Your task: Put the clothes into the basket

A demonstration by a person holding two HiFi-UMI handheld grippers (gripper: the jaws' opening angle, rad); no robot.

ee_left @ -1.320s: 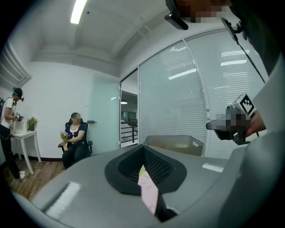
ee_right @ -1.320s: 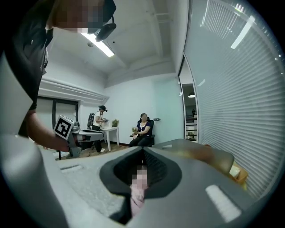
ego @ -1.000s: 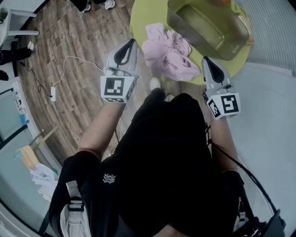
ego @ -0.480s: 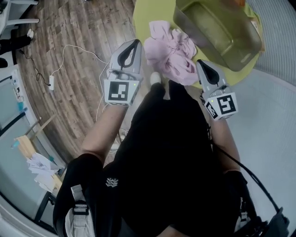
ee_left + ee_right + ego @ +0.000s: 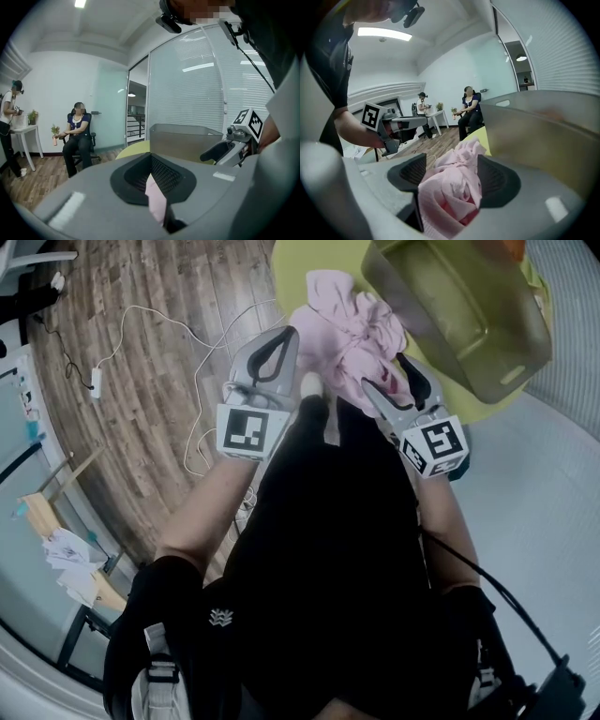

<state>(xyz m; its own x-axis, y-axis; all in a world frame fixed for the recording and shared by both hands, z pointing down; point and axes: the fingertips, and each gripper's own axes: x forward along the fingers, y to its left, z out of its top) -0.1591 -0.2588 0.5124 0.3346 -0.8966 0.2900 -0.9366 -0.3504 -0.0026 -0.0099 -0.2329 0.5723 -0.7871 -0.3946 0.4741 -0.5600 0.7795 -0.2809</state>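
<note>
A crumpled heap of pink clothes point(image 5: 345, 326) lies on the round yellow-green table point(image 5: 302, 261), beside the grey basket point(image 5: 469, 320). My right gripper point(image 5: 386, 373) has reached into the near edge of the heap. Its jaws have just been opening, and in the right gripper view the pink clothes point(image 5: 449, 190) fill the gap between the pads of my right gripper point(image 5: 452, 168) without being squeezed. My left gripper point(image 5: 283, 336) is shut, just left of the heap. In the left gripper view only a pink sliver shows at the slit of my left gripper point(image 5: 152, 176). The basket point(image 5: 543, 126) rises close behind.
A white cable point(image 5: 169, 324) trails over the wooden floor left of the table. Grey carpet point(image 5: 539, 493) lies to the right. A seated person point(image 5: 77, 136) and a standing person point(image 5: 9, 126) by a small white table are far across the room.
Both grippers have come down and forward to the pink heap. The right jaws were shut and now stand apart around the cloth. The left jaws stay shut.
</note>
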